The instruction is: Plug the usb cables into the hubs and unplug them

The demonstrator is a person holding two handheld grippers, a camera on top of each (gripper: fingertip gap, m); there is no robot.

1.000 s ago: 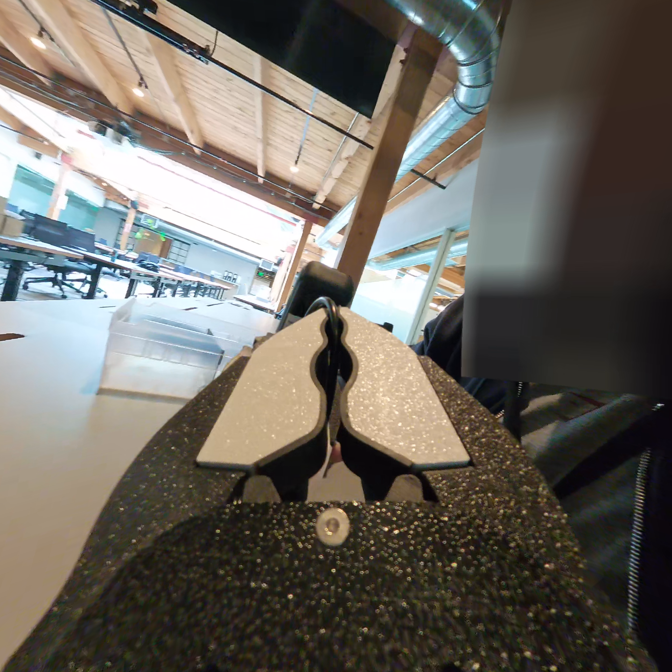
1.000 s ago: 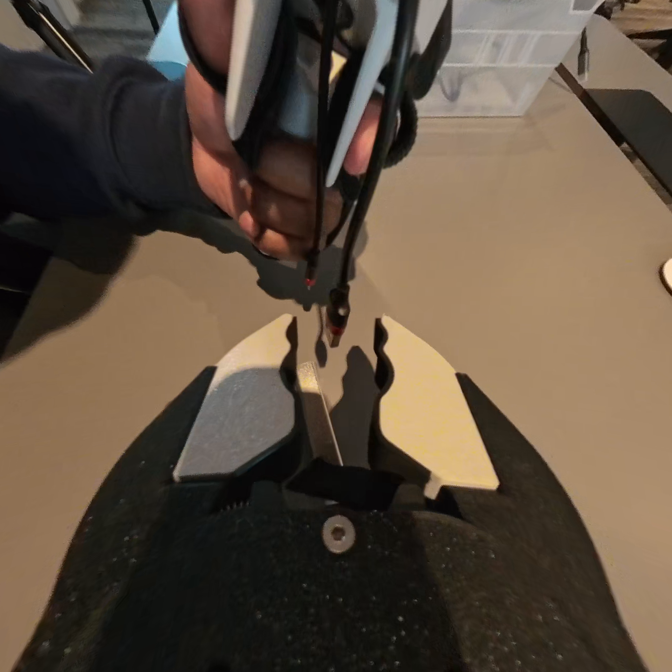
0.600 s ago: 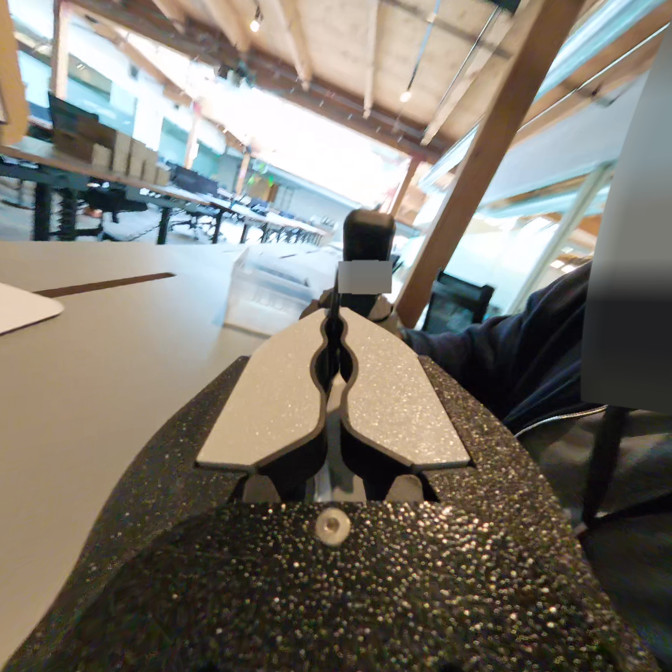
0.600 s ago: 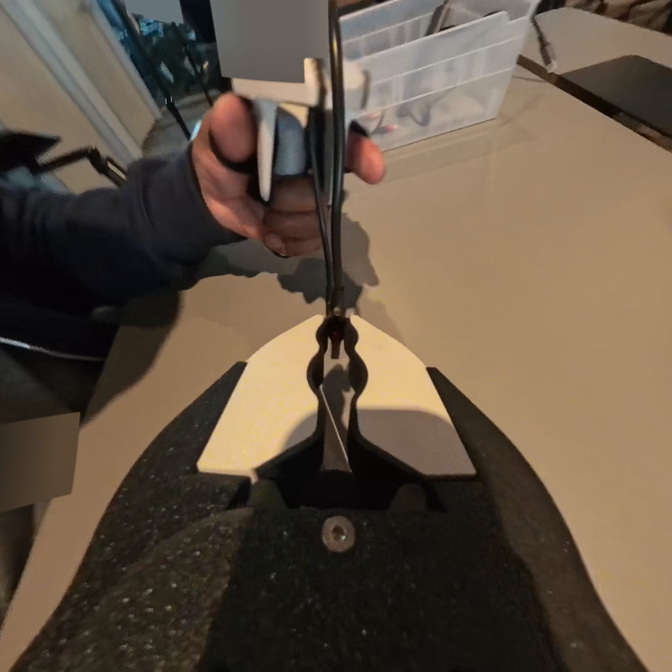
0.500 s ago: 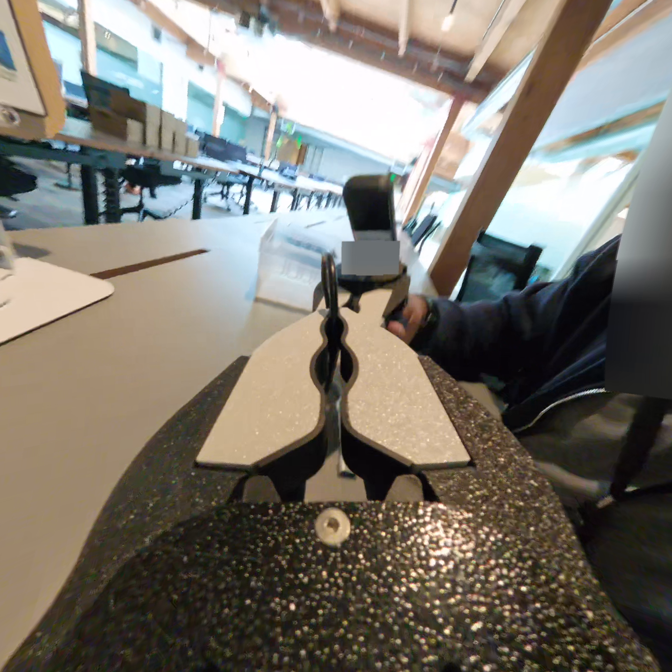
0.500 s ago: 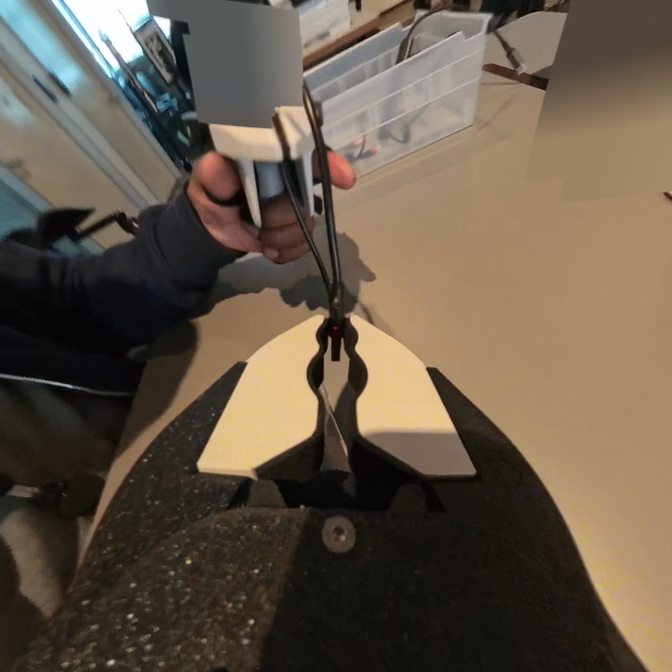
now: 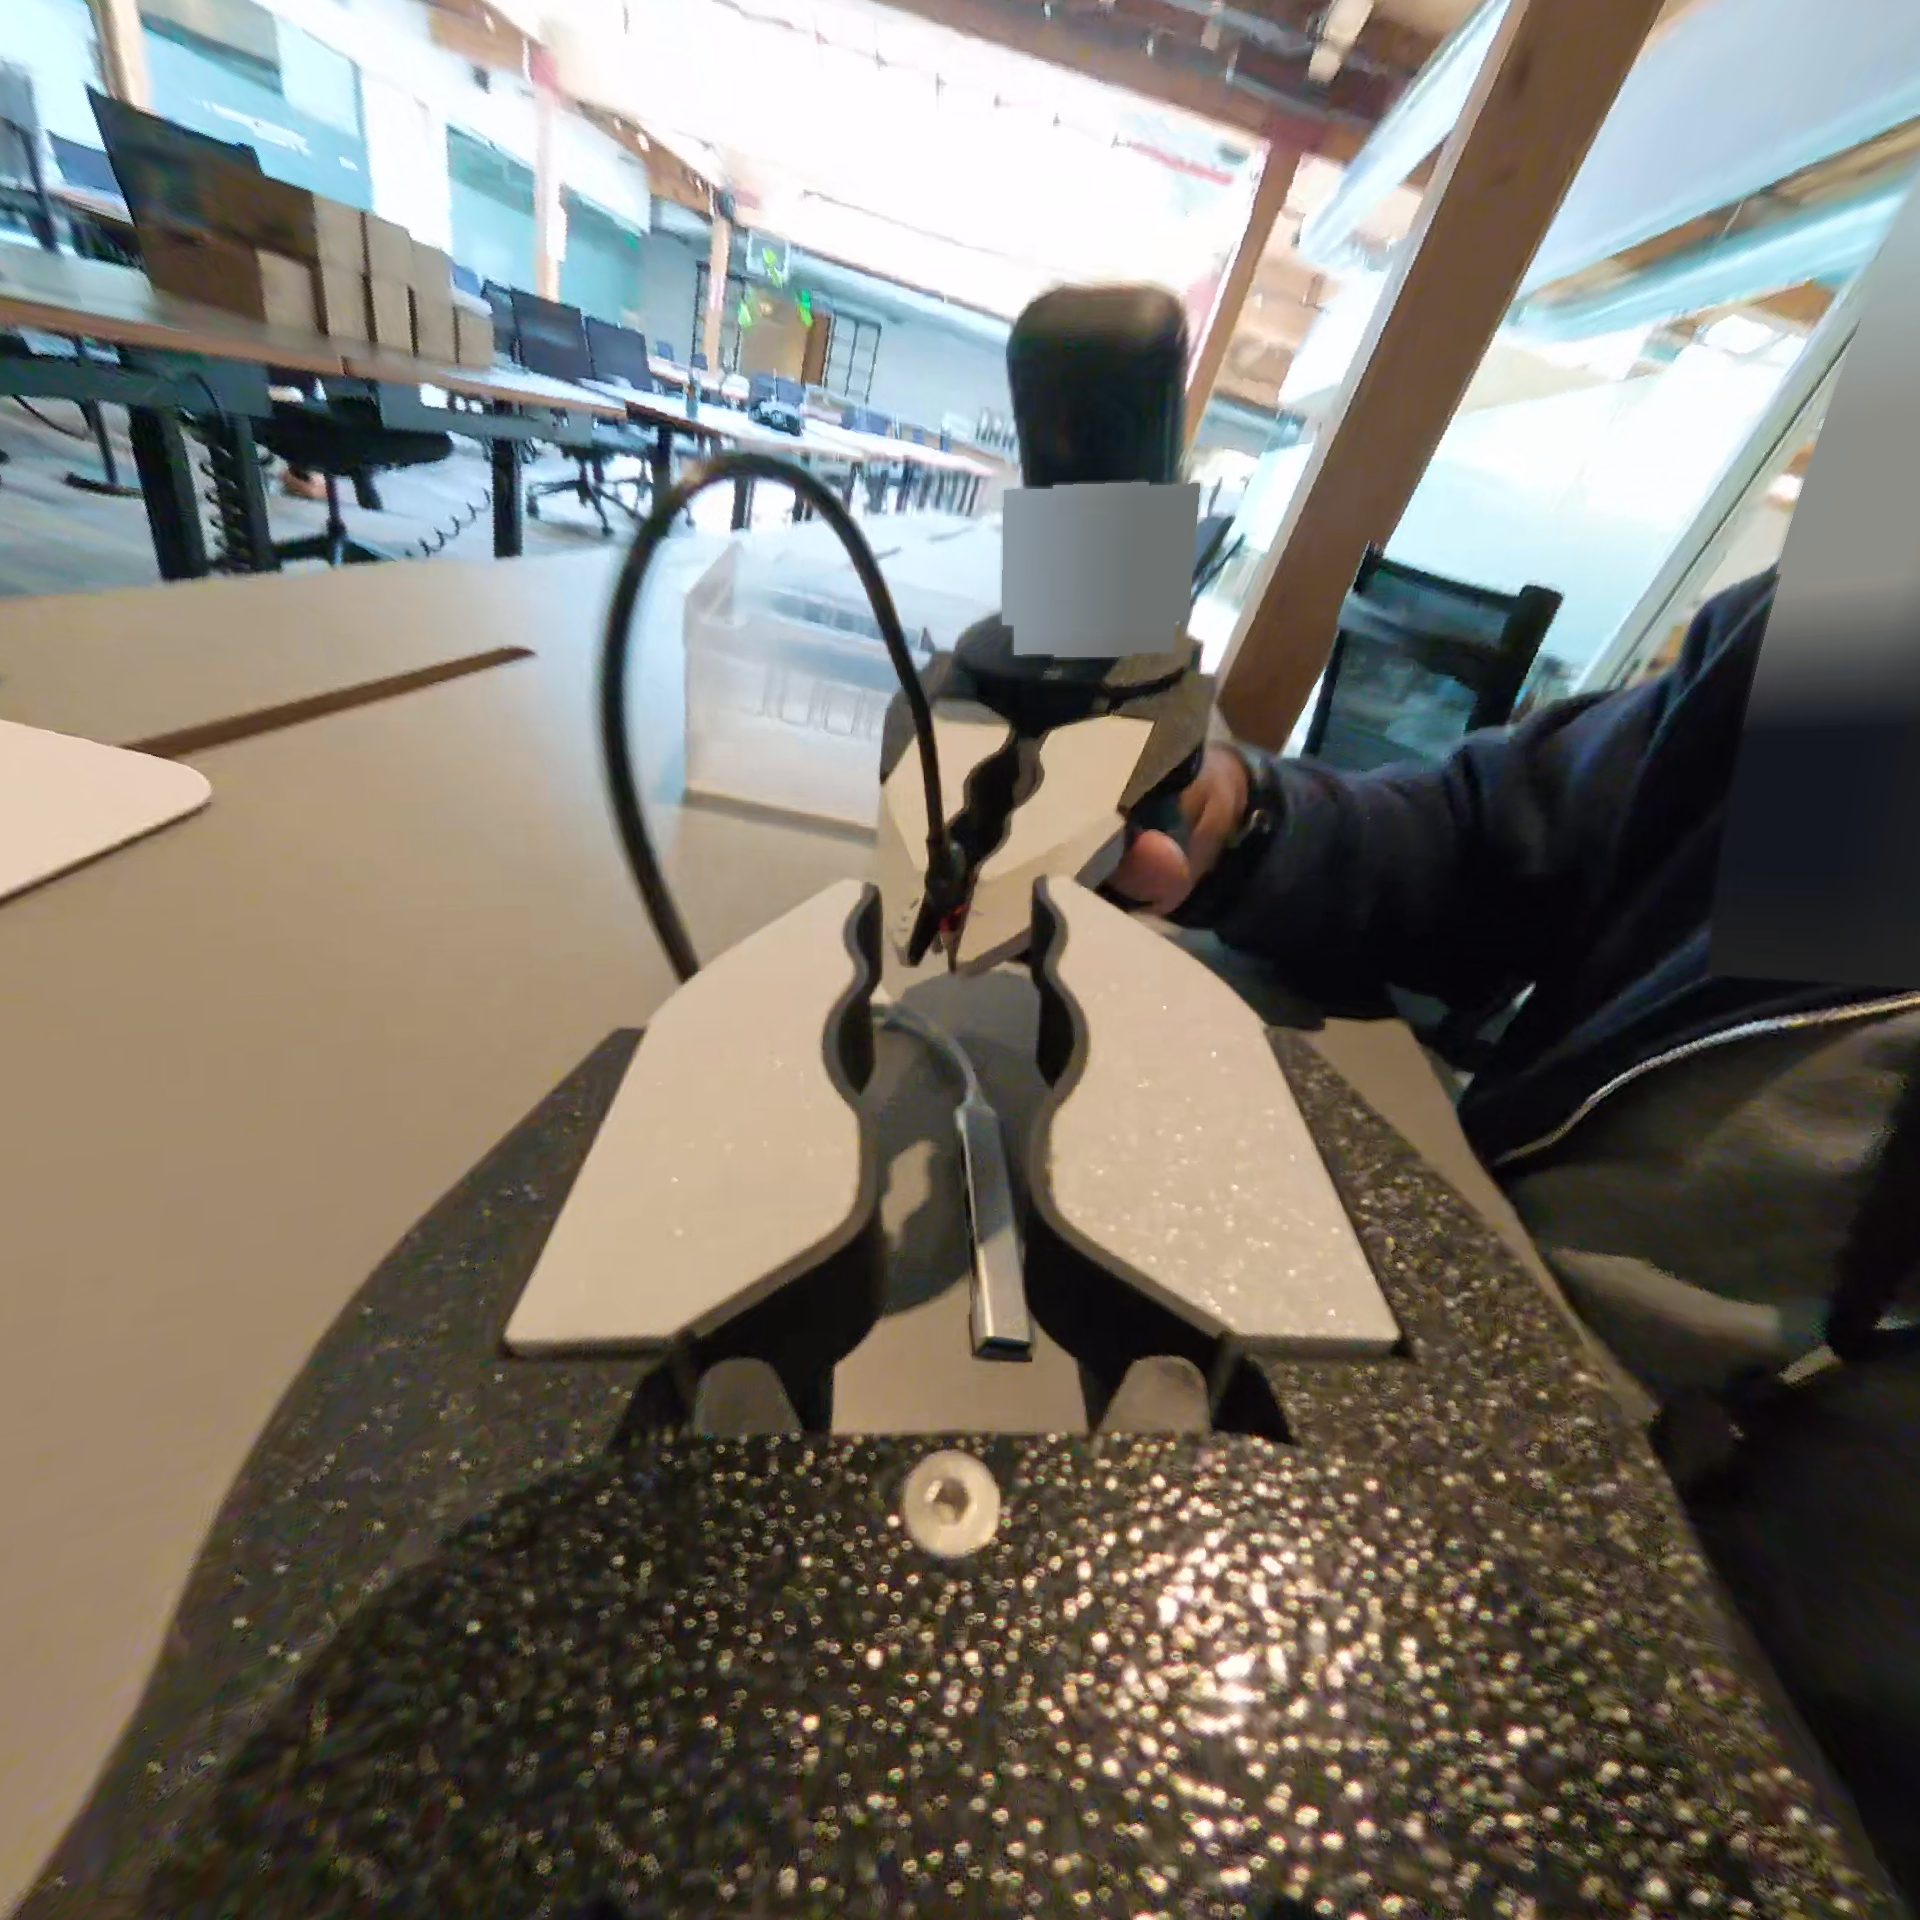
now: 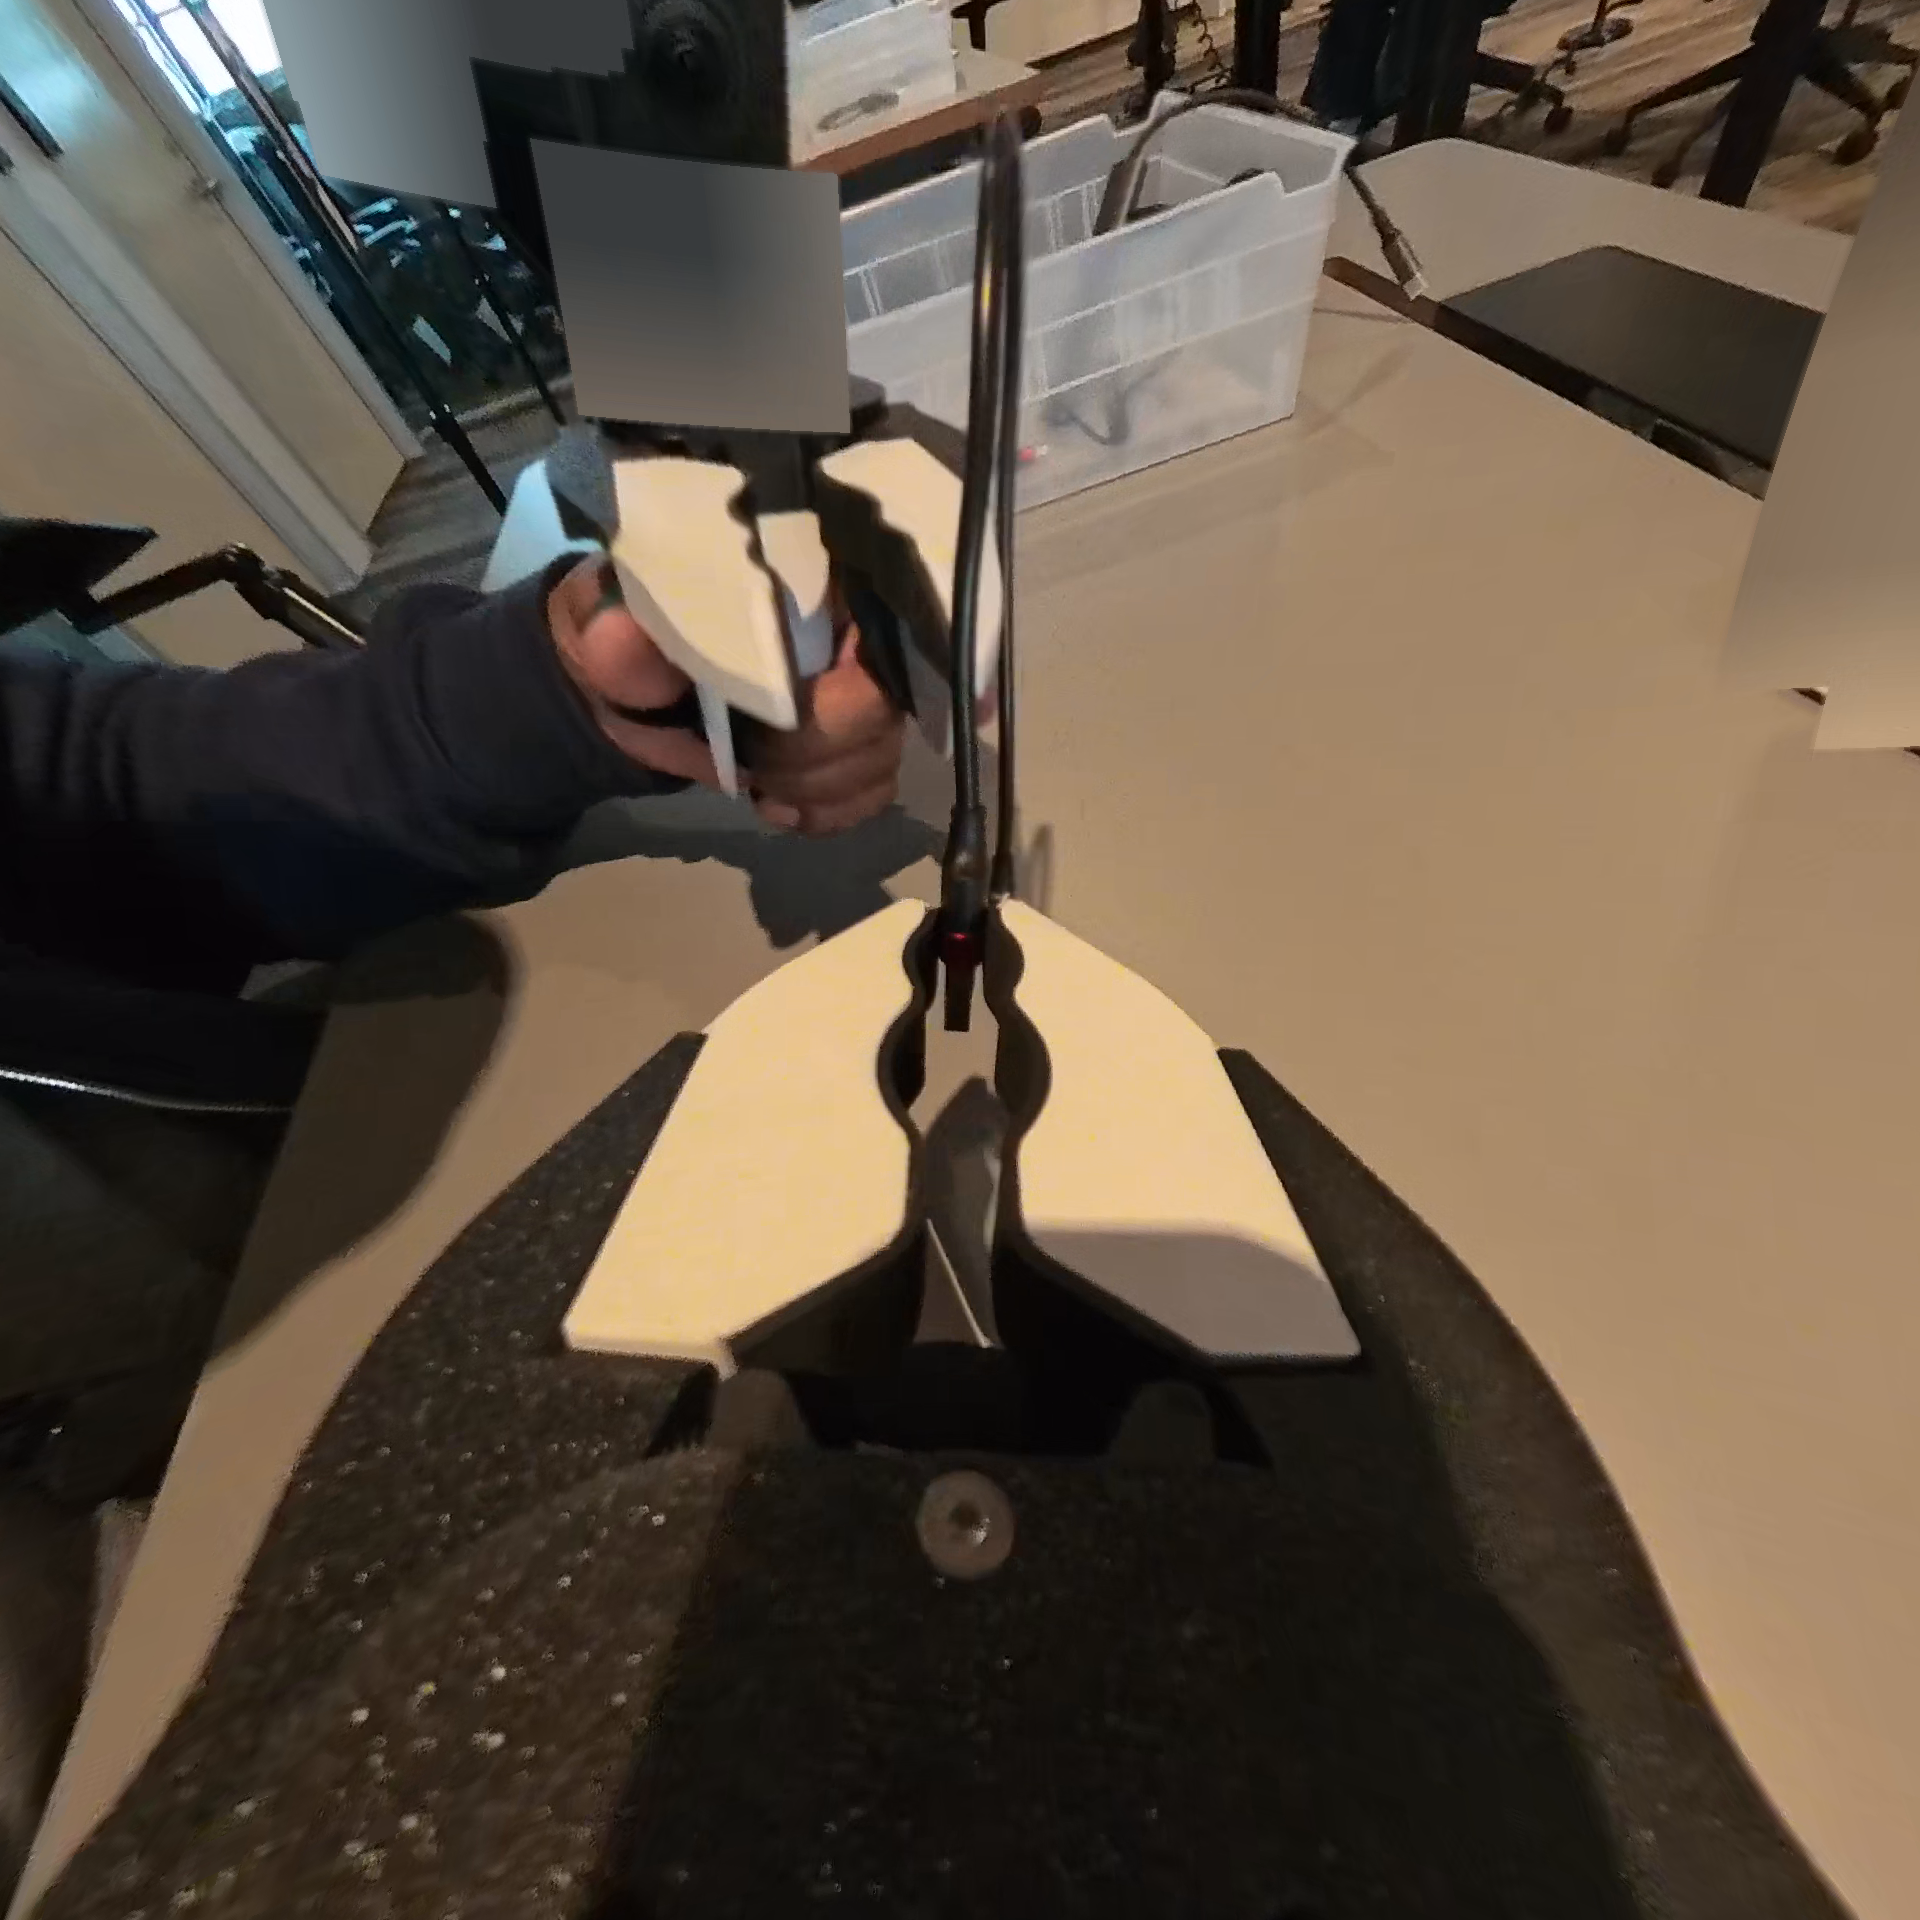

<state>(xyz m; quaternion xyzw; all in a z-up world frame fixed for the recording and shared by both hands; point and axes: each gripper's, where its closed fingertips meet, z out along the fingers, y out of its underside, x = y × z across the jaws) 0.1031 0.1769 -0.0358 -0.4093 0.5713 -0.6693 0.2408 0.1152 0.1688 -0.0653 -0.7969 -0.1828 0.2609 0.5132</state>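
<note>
My left gripper (image 7: 956,904) is open and empty, low over the beige table (image 7: 312,987). A slim grey USB hub (image 7: 992,1247) with a short grey lead lies on the table between its fingers. My right gripper (image 8: 964,920) is shut on the black USB plug (image 8: 961,961), which has a red ring. The black cable (image 8: 982,416) loops up from the plug. In the left wrist view the right gripper (image 7: 961,951) points down just past my fingertips, and the cable (image 7: 623,665) arcs left. The left gripper also shows in the right wrist view (image 8: 800,582).
A clear plastic bin (image 8: 1143,312) with cables in it stands at the back of the table; it also shows in the left wrist view (image 7: 790,665). A white mat (image 7: 83,810) lies at the left. A black pad (image 8: 1642,332) lies at the right. A person's dark sleeves hold both grippers. There is about 4 centimeters between the tips of the two grippers.
My left gripper has opened and let go of the cable. My right gripper, open a second ago, has shut on the plug and keeps it. Both views have tilted down towards the table.
</note>
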